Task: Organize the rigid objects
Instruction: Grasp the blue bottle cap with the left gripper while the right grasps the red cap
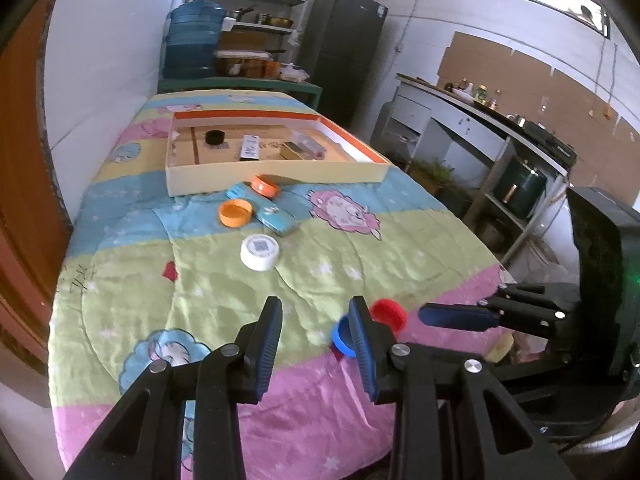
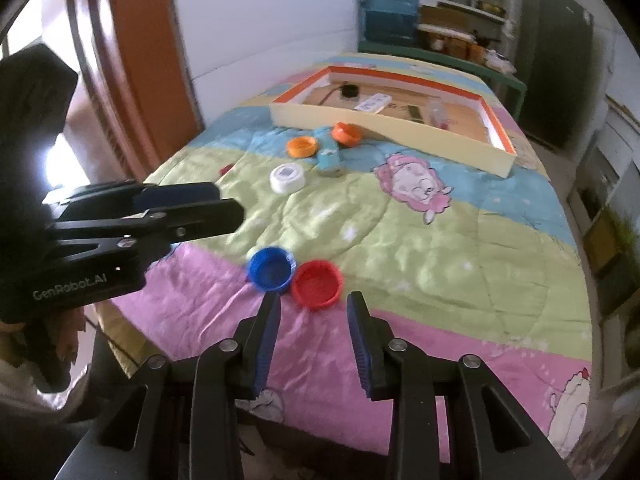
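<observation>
Caps and small boxes lie scattered on the quilted bed (image 1: 304, 276), and in the left wrist view your left claw (image 1: 316, 336) hovers over the near edge with its fingers apart and nothing between them. Just right of it sit the blue cap (image 1: 342, 336) and red cap (image 1: 388, 314), partly hidden behind a finger. Farther off lie a white cap (image 1: 260, 252) with a QR-style label, an orange cap (image 1: 236, 213), a blue box (image 1: 264, 210) and an orange ring (image 1: 265, 186) leaning on it. The shallow tray (image 1: 276, 172) at the far end already holds a black cap (image 1: 215, 137) and two small boxes, so it reads as the collecting place.

From the right wrist view, your right claw (image 2: 314, 336) is spread wide, empty, lined up just short of the red cap (image 2: 317, 284), which touches the blue cap (image 2: 270, 268); both lie open side up. "GenRobot.AI" is printed on the left claw's body.
</observation>
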Demonstrator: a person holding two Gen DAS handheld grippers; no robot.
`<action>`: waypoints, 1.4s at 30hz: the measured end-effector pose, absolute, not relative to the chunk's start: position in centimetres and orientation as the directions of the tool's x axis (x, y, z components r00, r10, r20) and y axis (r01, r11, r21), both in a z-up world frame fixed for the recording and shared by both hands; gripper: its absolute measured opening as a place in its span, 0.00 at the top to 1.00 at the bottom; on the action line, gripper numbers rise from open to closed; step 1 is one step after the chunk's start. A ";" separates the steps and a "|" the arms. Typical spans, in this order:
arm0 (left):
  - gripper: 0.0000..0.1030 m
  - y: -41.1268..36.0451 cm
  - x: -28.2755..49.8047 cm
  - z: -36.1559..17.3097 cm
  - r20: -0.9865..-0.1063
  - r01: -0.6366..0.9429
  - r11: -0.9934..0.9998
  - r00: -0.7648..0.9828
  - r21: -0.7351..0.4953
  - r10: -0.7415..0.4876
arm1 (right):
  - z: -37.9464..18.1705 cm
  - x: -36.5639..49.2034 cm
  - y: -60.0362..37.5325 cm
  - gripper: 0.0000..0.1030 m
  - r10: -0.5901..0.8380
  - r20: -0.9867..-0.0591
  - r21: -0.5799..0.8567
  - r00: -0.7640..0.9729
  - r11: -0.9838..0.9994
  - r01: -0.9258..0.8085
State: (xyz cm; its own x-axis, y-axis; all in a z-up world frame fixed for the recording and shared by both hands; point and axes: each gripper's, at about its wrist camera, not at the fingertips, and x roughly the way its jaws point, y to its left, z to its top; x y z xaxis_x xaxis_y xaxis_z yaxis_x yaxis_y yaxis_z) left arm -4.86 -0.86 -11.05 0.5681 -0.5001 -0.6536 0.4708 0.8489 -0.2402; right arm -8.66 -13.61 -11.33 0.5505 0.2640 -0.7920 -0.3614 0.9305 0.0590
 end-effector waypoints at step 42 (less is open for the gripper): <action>0.55 -5.0 -4.3 -14.0 -0.706 0.560 0.824 0.550 -0.084 -0.446 | -13.1 -6.6 -15.7 0.71 0.230 -0.762 0.069 0.605 0.958 -0.277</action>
